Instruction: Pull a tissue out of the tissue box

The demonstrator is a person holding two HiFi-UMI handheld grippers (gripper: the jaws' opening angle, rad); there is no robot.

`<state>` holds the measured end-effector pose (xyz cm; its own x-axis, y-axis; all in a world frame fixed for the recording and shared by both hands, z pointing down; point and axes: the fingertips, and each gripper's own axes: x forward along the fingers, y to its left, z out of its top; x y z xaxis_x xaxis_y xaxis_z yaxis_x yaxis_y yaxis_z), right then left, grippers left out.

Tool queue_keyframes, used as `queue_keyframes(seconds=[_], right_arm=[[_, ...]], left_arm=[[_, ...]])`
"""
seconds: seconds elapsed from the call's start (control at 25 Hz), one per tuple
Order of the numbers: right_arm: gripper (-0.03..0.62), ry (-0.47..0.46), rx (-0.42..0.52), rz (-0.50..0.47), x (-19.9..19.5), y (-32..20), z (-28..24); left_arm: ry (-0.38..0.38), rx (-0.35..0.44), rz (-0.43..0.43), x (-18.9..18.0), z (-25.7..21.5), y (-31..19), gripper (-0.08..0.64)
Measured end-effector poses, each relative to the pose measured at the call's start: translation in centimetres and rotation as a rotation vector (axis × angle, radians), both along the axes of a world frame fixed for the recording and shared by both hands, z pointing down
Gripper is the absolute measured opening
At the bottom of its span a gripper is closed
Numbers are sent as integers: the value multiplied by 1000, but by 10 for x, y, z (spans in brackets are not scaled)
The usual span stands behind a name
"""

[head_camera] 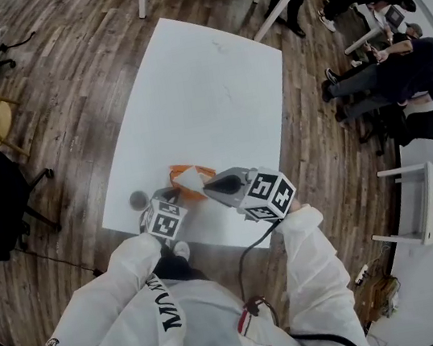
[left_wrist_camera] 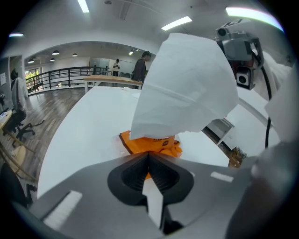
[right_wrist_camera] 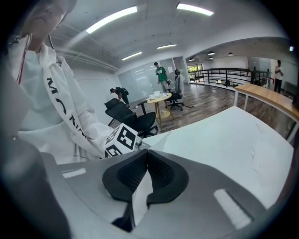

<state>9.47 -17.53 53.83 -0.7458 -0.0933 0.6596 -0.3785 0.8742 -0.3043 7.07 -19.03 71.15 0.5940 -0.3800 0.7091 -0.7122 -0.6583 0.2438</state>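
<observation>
Progress looks well along: the tissue (left_wrist_camera: pixel 187 84) stands drawn high out of the orange tissue box (left_wrist_camera: pixel 152 144), which lies on the white table (head_camera: pixel 203 89) at the person's 12 o'clock. Its lower edge seems not yet clear of the slot, so lifting it free is left. Nearest, at the box's 7 o'clock, the left gripper (left_wrist_camera: pixel 148 158) has its jaws together, seemingly pinching the box's near edge; farther up, at 4 o'clock, the right gripper (right_wrist_camera: pixel 147 154) is clamped tight on the tissue's top.

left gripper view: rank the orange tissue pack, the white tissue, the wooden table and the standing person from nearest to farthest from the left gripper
1. orange tissue pack: centre, right at the fingers of the left gripper.
2. white tissue: rising just above the pack.
3. wooden table: far back, left of centre.
4. standing person: behind that table's right end.
</observation>
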Motion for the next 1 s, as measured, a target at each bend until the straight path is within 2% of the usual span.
queue_keyframes(seconds=[0.44, 1.0], right_arm=[[3, -112, 2, 32, -4, -3, -28], [3, -153, 31, 73, 2, -2, -42]], left_arm=[[-1, 4, 0, 0, 0, -1, 0], [3, 21, -3, -2, -5, 2, 0]])
